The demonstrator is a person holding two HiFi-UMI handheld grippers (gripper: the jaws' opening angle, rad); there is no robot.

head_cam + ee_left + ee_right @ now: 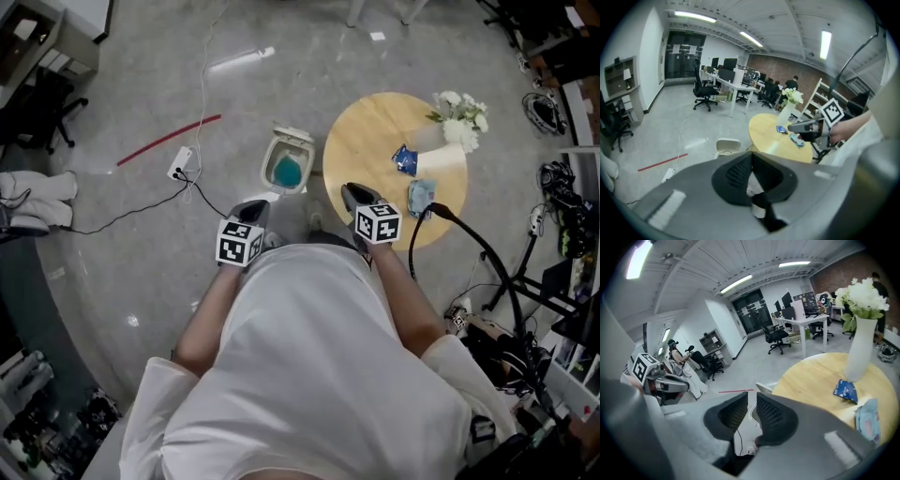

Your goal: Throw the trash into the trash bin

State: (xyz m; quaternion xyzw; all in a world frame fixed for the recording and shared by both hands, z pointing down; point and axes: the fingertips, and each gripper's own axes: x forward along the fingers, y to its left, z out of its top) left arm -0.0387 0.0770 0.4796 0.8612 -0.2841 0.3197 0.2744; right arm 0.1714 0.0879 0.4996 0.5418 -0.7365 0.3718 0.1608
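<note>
- Left gripper [751, 161]: jaws pressed together, nothing between them. It is held over the grey floor [141, 244], just near of the trash bin.
- Right gripper [751, 408]: jaws a narrow gap apart, nothing between them. It is at the near left edge of the table, with the trash well apart to its right.
- Trash bin [291, 141]: white, lid open, on the floor just left of the table. Something teal [287, 172] lies inside.
- Round wooden table [370, 131]: right of the bin.
- Blue packet [404, 160]: flat on the table, beside the vase.
- Pale blue crumpled piece [421, 197]: at the table's near right edge, near of the packet.
- White vase [441, 157]: upright on the table's far right, with white flowers [459, 114].
- Red line [169, 139] and power strip [180, 164]: on the floor, left of the bin.
</note>
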